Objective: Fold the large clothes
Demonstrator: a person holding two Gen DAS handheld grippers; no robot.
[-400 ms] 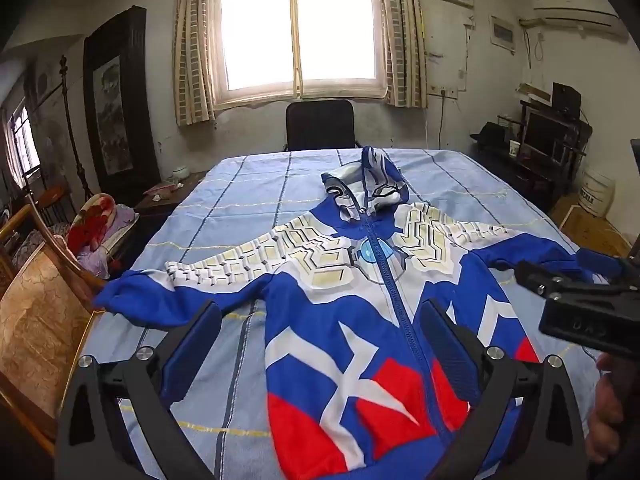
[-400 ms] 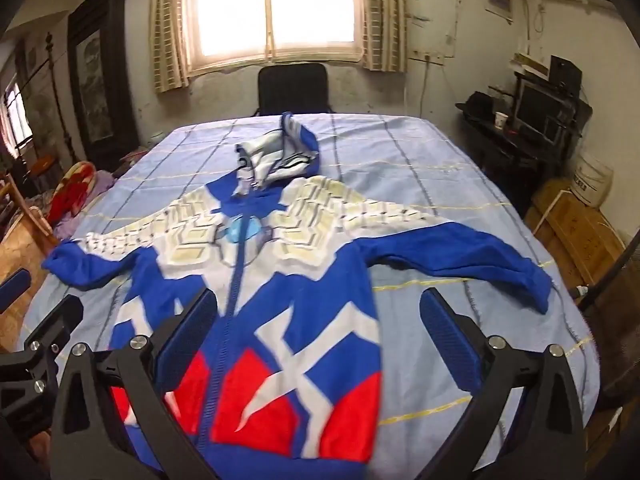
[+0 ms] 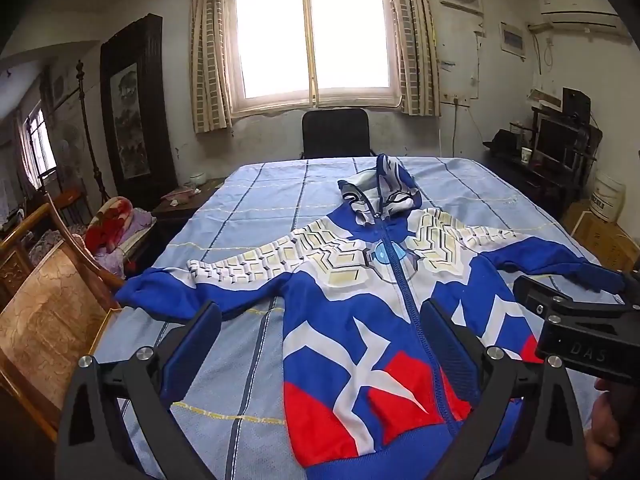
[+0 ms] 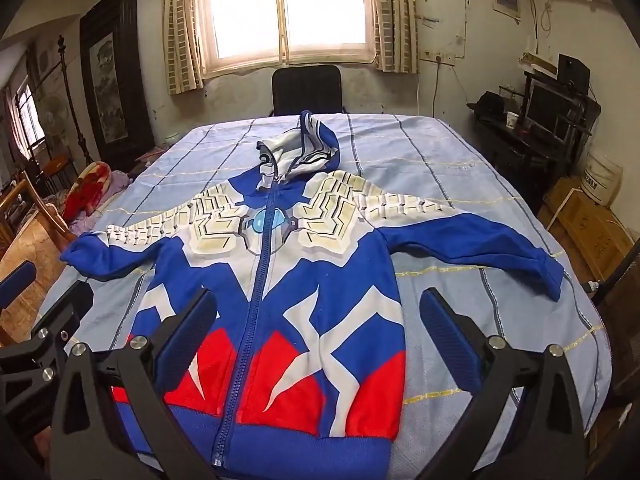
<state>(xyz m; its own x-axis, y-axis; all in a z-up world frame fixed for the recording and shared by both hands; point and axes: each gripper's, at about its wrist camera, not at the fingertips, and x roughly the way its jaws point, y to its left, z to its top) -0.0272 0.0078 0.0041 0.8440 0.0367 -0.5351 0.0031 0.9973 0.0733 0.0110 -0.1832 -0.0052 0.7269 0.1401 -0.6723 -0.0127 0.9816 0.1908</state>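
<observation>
the hooded jacket (image 4: 272,280) lies zipped and face up at mid-frame on the blue checked bedsheet (image 4: 460,168), sleeves spread left and right, hood toward the window. left gripper (image 3: 320,340) hovers at lower frame, fingers wide apart, empty. right gripper (image 4: 320,332) likewise, fingers spread over the hem, holding nothing.

Bare cloth is left on the table (image 4: 460,160) all round the hoodie (image 4: 280,280): a wide strip beyond the hood and open strips beside each sleeve. Nothing else is seen lying on the table. The far edge is blocked by a black chair (image 4: 307,88), the left edge by a wooden chair (image 3: 48,320). Free passage on the right is narrowed by boxes (image 4: 592,232) and a desk (image 4: 532,148).
</observation>
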